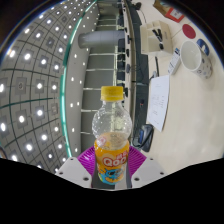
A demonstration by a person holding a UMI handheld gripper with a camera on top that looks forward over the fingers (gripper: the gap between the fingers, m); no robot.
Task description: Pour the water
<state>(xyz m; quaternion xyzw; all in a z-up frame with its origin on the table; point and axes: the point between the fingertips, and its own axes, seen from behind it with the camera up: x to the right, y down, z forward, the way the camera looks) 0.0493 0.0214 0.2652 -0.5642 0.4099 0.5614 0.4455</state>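
Bottle (112, 135) fills the middle of the gripper view, held upright between the two fingers, whose purple pads (88, 157) press its labelled lower half from both sides. The scene behind it is strongly tilted: a ceiling (35, 70) of small lights on one side, a long pale table (150, 95) running away on the other, so the gripper (112, 168) looks lifted well clear of the surface. On the far end of the table stand a box (153, 38) and a white cup (192, 57), well apart from the bottle. The bottle's yellow cap (113, 94) is on. Judged from this, the step in hand is carrying the bottle toward the cup. Pouring would next call for bringing the neck over the cup and tipping; the cap appears to bar any flow.
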